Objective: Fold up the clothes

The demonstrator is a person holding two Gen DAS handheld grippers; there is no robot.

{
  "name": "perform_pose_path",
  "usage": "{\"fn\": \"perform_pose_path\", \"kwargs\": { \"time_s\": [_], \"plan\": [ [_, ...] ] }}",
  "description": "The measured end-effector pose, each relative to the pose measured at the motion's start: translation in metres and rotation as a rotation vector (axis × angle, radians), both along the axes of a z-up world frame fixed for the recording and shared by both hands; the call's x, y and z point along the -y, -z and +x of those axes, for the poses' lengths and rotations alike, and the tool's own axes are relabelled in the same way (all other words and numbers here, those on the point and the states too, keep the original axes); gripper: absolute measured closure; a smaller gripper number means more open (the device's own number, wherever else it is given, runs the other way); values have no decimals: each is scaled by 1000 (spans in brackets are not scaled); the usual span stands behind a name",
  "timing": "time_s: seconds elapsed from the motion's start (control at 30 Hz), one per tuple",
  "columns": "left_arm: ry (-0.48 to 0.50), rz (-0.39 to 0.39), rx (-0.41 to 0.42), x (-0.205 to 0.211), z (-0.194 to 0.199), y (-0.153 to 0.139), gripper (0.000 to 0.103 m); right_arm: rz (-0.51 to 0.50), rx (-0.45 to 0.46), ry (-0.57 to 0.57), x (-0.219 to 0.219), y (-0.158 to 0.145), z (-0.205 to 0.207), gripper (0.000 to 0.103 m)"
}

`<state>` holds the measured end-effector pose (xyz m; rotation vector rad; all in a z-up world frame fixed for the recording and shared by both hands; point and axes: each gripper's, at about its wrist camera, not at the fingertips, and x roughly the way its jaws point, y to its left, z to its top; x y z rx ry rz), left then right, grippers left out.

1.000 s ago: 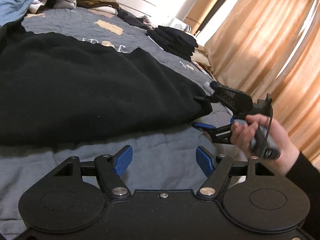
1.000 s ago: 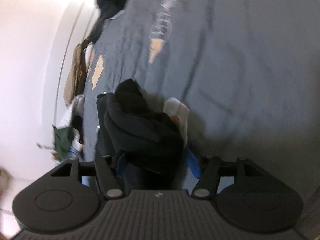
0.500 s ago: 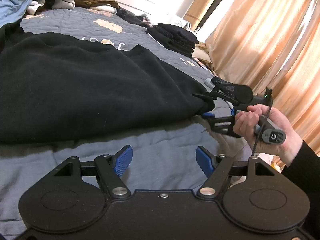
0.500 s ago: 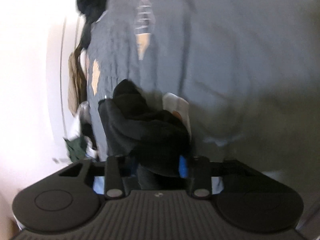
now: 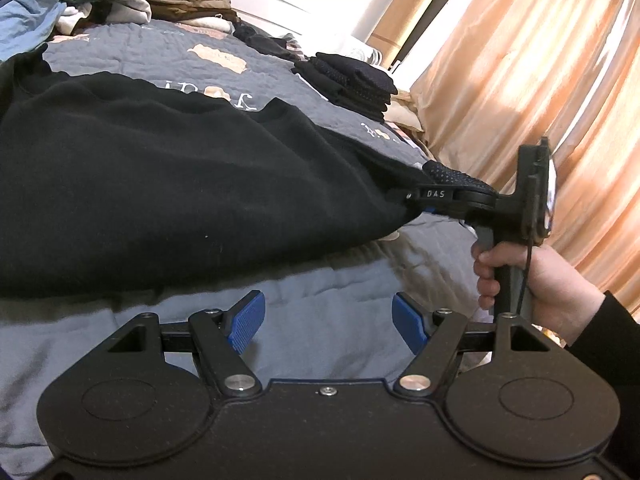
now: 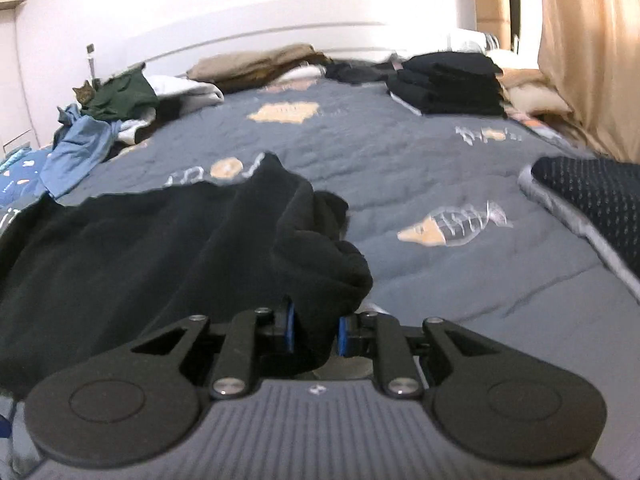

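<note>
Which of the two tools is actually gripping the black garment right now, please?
The right tool: its blue pads are shut on a bunched corner of the black sweatshirt. The left tool hangs open, apart from the fabric.

- A home bedroom: a wide bed (image 6: pixel 420 152) fills the room, covered by a grey quilt (image 6: pixel 460 184) stitched with fish and biscuit shapes.
- A white headboard (image 6: pixel 248 36) stands against a plain wall.
- Peach curtains (image 5: pixel 540 92) hang full length at the side, daylight glowing through.
- Clothes (image 6: pixel 92 136) lie heaped loose near the head of the bed; a folded dark stack (image 6: pixel 448 84) sits opposite.
- A tabby cat (image 6: pixel 83 94) peeks over the heap.
</note>
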<state>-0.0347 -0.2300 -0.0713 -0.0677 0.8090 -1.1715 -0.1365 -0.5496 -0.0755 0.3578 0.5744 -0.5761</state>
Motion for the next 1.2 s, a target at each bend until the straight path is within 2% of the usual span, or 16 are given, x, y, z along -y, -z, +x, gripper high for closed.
{"fn": "perform_pose_path", "kwargs": {
  "time_s": [0.03, 0.1, 0.13, 0.2, 0.37, 0.5, 0.6, 0.73, 0.83, 0.9, 1.0, 1.2],
  "plan": [
    [1, -1, 2, 0, 0, -1, 34, 97, 44, 37, 11, 2, -7, 84],
    [2, -4, 2, 0, 0, -1, 34, 370, 181, 142, 38, 9, -26, 79],
    [2, -5, 1, 0, 1, -2, 34, 473, 230, 178, 46, 14, -33, 78],
    [5, -6, 1, 0, 1, -2, 34, 584, 284, 211, 54, 22, -43, 77],
    [13, -3, 10, 0, 1, -1, 34, 767, 403, 296, 63, 38, -61, 75],
    [13, 4, 12, 3, 2, 0, 33, 846, 457, 352, 59, 48, -71, 73],
    [14, 11, 15, 4, 3, 1, 33, 971, 519, 395, 57, 60, -78, 71],
    [25, 26, 30, 7, 0, 2, 33, 1136, 524, 414, 58, 69, -83, 68],
    [40, 37, 41, 9, -2, 4, 33, 1219, 524, 425, 58, 79, -79, 66],
    [45, 39, 45, 9, -4, 4, 33, 1264, 521, 443, 57, 85, -75, 64],
    [44, 39, 47, 8, -5, 5, 33, 1280, 532, 482, 56, 91, -63, 60],
    [45, 43, 48, 8, -7, 5, 33, 1390, 623, 549, 53, 103, -51, 56]
  ]
}}
